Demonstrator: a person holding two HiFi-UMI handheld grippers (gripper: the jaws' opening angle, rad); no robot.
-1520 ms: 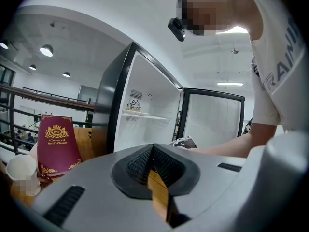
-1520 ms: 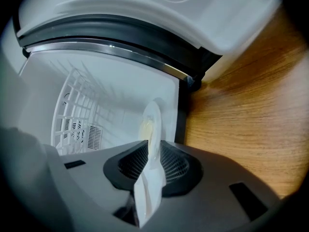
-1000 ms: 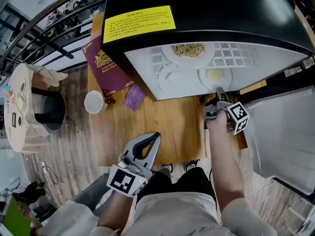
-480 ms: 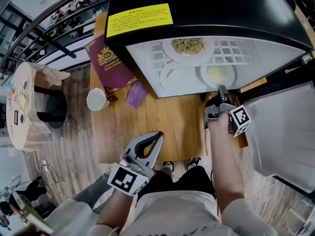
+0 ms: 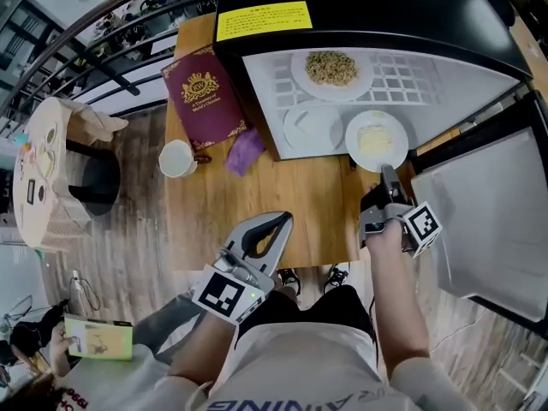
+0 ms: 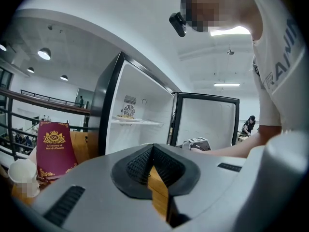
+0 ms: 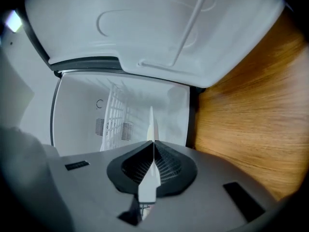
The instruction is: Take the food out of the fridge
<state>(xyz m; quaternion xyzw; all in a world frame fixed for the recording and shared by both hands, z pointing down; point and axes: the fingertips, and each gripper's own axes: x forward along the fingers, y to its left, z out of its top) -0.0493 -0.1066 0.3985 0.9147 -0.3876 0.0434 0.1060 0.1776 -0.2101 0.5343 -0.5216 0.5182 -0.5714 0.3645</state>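
Grip is the change: the right gripper (image 5: pixel 387 176) is now clenched on the near rim of the plate of pale food (image 5: pixel 375 138), which shows edge-on between its pads in the right gripper view. That plate no longer sits back inside the fridge (image 5: pixel 360 20) but at its front lip, next to the wooden table (image 5: pixel 291 204). The left gripper (image 5: pixel 276 225) hangs closed on nothing. One dish looks nearly out; the plate of brown grains (image 5: pixel 331 68) waits on the rack

Plate w/ pale food (image 5: pixel 377 139) at fridge shelf (image 5: pixel 413 86) front edge, noodle plate (image 5: pixel 331 69) behind.
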